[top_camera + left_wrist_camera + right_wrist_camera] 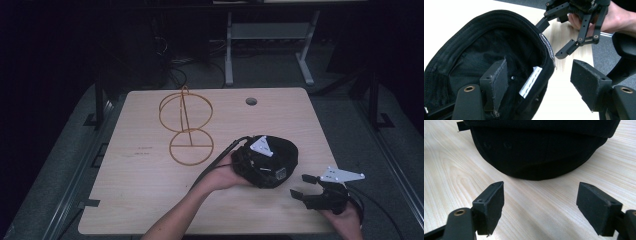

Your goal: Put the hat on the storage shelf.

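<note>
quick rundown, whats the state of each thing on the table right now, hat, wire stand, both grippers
black fabric hat: lying opening-up on the light wooden table, white label showing inside
left gripper: open, one jaw inside the hat, the other outside its rim, pads not pressing
right gripper: open, nothing between its jaws, facing the hat from beside it
gold wire stand with two rings: upright, untouched, apart from the hat

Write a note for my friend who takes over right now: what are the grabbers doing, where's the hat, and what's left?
Left gripper: open, one jaw inside the upturned black hat, the other outside its brim; pads not pressing yet.
Right gripper: open, holding nothing, beside the hat and aimed at it.
Gold wire stand: upright on the table, bare, apart from the hat.
Done: left gripper placed over the brim.
Left, probably: pinch the brim, lift the hat, perhaps set it on the stand.
</note>
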The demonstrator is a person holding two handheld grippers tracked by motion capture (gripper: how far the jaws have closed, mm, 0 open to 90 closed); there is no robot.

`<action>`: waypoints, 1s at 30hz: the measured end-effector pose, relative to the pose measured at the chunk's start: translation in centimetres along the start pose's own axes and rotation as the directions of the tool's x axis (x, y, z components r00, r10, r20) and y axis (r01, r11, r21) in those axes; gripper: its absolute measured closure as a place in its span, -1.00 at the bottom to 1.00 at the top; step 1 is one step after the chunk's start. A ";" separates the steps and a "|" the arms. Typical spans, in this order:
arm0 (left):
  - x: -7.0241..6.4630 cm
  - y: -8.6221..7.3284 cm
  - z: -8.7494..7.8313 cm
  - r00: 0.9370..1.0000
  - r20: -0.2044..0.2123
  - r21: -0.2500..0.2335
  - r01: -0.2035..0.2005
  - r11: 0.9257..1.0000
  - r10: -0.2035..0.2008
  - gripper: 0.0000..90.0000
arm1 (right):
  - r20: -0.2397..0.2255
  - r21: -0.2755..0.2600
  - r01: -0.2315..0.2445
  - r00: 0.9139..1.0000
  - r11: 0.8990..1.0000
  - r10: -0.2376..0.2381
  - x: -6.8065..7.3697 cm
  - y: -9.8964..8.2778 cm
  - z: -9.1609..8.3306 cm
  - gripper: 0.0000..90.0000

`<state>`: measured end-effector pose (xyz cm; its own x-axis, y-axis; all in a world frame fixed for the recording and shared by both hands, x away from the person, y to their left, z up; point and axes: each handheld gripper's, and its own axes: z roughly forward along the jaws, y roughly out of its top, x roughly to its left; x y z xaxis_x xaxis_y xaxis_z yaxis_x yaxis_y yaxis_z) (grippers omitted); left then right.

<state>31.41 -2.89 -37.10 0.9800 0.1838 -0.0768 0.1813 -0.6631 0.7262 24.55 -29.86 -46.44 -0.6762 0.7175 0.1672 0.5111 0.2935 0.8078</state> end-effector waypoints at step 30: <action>0.9 -0.5 1.6 0.998 0.055 0.082 -0.006 0.997 0.001 0.59 | 0.009 -0.007 -0.015 1.000 1.000 0.015 -0.2 0.0 -0.2 -0.50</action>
<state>32.31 -3.63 -38.62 0.9832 0.1426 -0.1139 0.1820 -0.7214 0.6682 24.58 -30.12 -46.39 -0.6637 0.7273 0.1749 0.5178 0.2780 0.8090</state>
